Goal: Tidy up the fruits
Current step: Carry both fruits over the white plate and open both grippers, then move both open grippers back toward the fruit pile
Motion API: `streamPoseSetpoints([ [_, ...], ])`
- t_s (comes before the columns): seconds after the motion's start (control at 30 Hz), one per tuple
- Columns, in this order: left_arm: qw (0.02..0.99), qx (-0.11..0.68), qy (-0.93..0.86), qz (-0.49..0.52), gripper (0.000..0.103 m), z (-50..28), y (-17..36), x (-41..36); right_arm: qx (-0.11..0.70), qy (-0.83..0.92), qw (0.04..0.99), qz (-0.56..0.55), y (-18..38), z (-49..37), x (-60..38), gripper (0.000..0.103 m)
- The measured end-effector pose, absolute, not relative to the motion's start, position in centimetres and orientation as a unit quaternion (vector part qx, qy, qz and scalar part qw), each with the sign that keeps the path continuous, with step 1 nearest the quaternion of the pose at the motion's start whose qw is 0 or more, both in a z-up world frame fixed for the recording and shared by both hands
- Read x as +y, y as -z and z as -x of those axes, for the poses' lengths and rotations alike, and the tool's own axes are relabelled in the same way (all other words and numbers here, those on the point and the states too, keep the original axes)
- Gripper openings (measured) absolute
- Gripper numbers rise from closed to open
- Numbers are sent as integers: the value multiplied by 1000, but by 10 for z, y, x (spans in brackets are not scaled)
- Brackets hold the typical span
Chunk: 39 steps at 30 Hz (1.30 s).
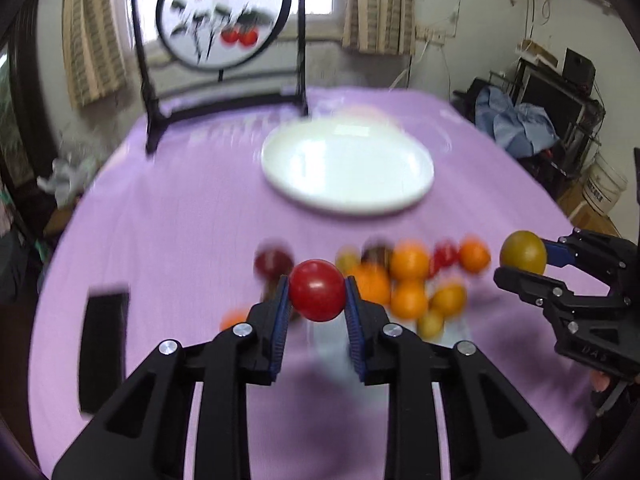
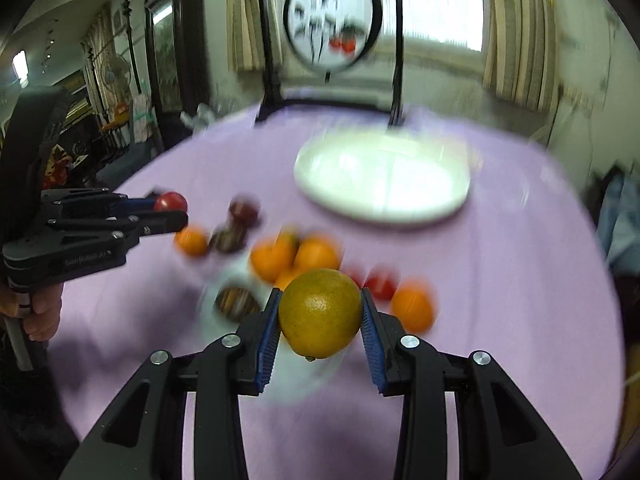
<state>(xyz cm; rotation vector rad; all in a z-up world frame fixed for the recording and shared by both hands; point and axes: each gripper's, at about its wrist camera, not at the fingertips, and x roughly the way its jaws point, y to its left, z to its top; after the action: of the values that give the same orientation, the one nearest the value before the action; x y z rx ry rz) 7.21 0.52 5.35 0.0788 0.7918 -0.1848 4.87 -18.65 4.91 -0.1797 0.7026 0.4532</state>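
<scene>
My left gripper [image 1: 317,294] is shut on a red tomato [image 1: 317,290], held above the purple cloth; in the right wrist view the same gripper [image 2: 176,210] and tomato [image 2: 171,201] appear at the left. My right gripper [image 2: 320,312] is shut on a yellow-green citrus fruit [image 2: 320,312]; the left wrist view shows it [image 1: 523,253] at the right, pinched by the right gripper [image 1: 520,262]. Below lies a blurred pile of fruits [image 1: 408,280]: oranges, small red ones, dark ones. A white plate [image 1: 348,168] stands bare beyond the pile.
A round painted screen on a black stand [image 1: 222,16] rises at the table's far edge. A black flat object [image 1: 102,352] lies on the cloth at the left. A person's hand [image 2: 44,312] grips the left handle. Clutter and a bucket [image 1: 604,184] stand off the table to the right.
</scene>
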Motion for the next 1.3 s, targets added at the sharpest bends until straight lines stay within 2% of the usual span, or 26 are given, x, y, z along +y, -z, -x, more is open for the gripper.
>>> streamPoseSetpoints([
  [0.13, 916, 392, 86, -19, 26, -139, -57, -11, 316, -204, 924, 75, -54, -104, -186, 38],
  [0.3, 895, 443, 56, -12, 26, -223, -23, -25, 373, -179, 908, 55, -25, -179, -187, 38],
  [0.5, 878, 475, 52, -21, 27, -263, 8, -35, 410, -179, 893, 57, -1, -218, -182, 39],
  [0.57, 874, 483, 53, -12, 43, -271, 13, -37, 420, -187, 886, 59, 4, -220, -179, 42],
  [0.6, 874, 483, 48, -9, 62, -271, 12, -35, 420, -184, 887, 59, 4, -219, -180, 46],
  [0.63, 877, 479, 41, -8, 71, -269, 10, -34, 414, -179, 890, 59, 2, -217, -181, 53],
  [0.77, 888, 457, 45, -16, 72, -246, -11, -30, 396, -182, 899, 47, -12, -195, -194, 54],
  [0.8, 890, 453, 44, -19, 77, -235, -16, -26, 393, -180, 901, 45, -16, -185, -199, 56],
  [0.87, 894, 446, 45, -19, 83, -215, -23, -19, 387, -174, 905, 43, -21, -169, -208, 67],
  [0.93, 902, 430, 46, -10, 89, -187, -30, -7, 378, -168, 909, 48, -24, -146, -218, 71],
  [1.13, 914, 404, 27, 21, 93, -102, -27, 27, 391, -180, 901, 45, -13, -83, -232, 73],
  [1.3, 911, 412, 10, 25, 93, -49, -7, 39, 403, -193, 891, 77, 6, -35, -215, 72],
])
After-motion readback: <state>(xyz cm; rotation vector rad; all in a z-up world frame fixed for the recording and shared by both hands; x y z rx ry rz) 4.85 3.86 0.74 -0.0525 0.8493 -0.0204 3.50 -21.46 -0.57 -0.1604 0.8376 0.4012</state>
